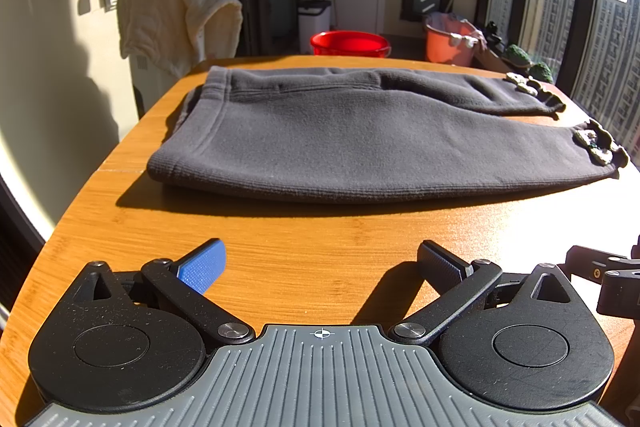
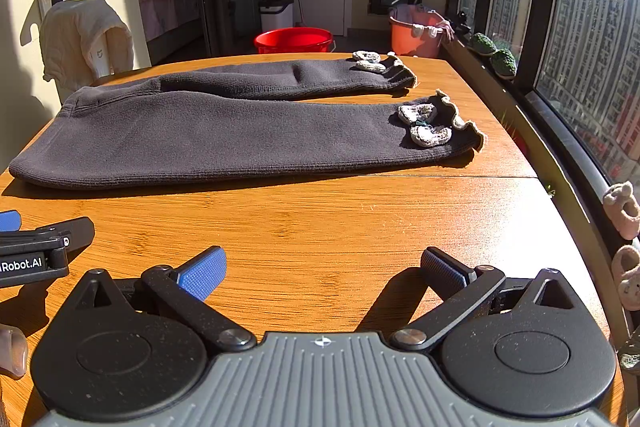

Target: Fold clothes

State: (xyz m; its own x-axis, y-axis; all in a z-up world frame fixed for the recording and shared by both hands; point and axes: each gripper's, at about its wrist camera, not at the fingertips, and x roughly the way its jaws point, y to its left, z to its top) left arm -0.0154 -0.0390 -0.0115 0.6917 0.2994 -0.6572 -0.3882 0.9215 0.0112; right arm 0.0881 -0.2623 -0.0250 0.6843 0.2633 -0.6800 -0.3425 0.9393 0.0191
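Dark grey ribbed-knit trousers [image 1: 360,135]: lie flat on the orange-brown wooden table [image 1: 304,247], waistband toward the left, both legs stretched to the right and slightly apart at the hems.
Fabric: thick, fine-ribbed, matte; a stitched seam runs beside the waistband; the near edge is a soft rounded fold that casts a shadow on the wood.
Hem trim: frilled cuffs with pale crocheted flower patches [image 2: 425,125] on each leg end.
Table surface: smooth, straight-grained, sunlit, with a thin seam line crossing it.
Left gripper [image 1: 320,263]: fingers spread wide, holding nothing, low over bare wood short of the trousers; one blue textured pad [image 1: 202,267], one black ribbed pad.
Right gripper [image 2: 324,267]: fingers likewise wide apart and holding nothing, just beside the left gripper, over bare wood in front of the trouser legs.
Between grippers and garment: only open table.
Cream towel [image 1: 176,15]: draped over a white appliance beyond the table's far left corner.
Round red plastic basin [image 1: 350,43]: on the floor behind the table.
Orange plastic bucket [image 1: 450,43]: near the window, cloths hung over its rim.
White lidded bin [image 1: 314,19]: against the far wall.
Window ledge: two green fuzzy slippers [image 2: 494,55] on the dark sill; high-rise blocks outside the glass.
Right edge, right wrist view: pale pink plush shapes [image 2: 624,211] beside the table, kind unclear.
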